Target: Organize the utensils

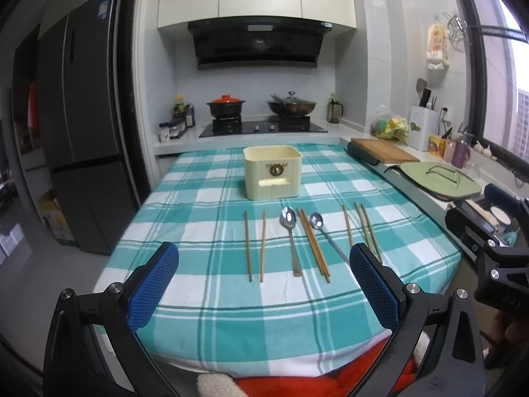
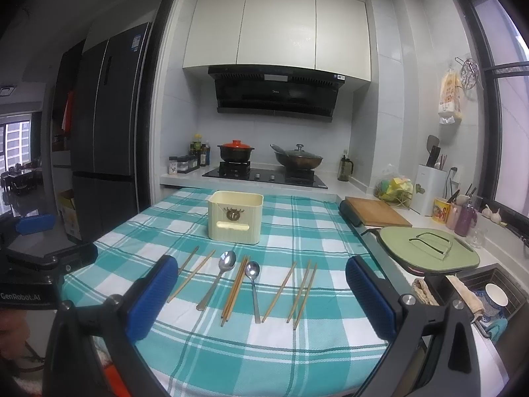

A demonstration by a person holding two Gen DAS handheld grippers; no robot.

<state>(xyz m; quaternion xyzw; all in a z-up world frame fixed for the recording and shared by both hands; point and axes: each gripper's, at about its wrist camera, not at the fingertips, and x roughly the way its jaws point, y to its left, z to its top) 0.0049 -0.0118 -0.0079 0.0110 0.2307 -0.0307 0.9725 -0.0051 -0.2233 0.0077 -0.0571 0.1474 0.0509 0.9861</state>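
Bench (image 1: pixel 205 314): covered by a teal-and-white checked cloth, it filled the middle and lower part of both views.
Stove area: a hob with a red-lidded pot (image 1: pixel 226 105) and a glass-lidded wok (image 1: pixel 291 106) sat at centre top, behind the bench.
Box (image 1: pixel 273 171): cream, open-topped, upright at frame centre on the far part of the cloth, apart from the utensils.
Left hand-held gripper (image 1: pixel 264 284): low in the left wrist view, blue pads wide apart, nothing between them.
Right hand-held gripper (image 2: pixel 261 301): low in the right wrist view, pads likewise spread and holding nothing.
Chopsticks: two loose sticks (image 1: pixel 255 244) lay left of centre, a touching pair (image 1: pixel 313 244) lay between the spoons, and three more (image 1: pixel 363 228) lay right of centre.
Spoons: a larger one (image 1: pixel 291 238) and a smaller one (image 1: pixel 322 230), bowls toward the box, in the same row just below it.
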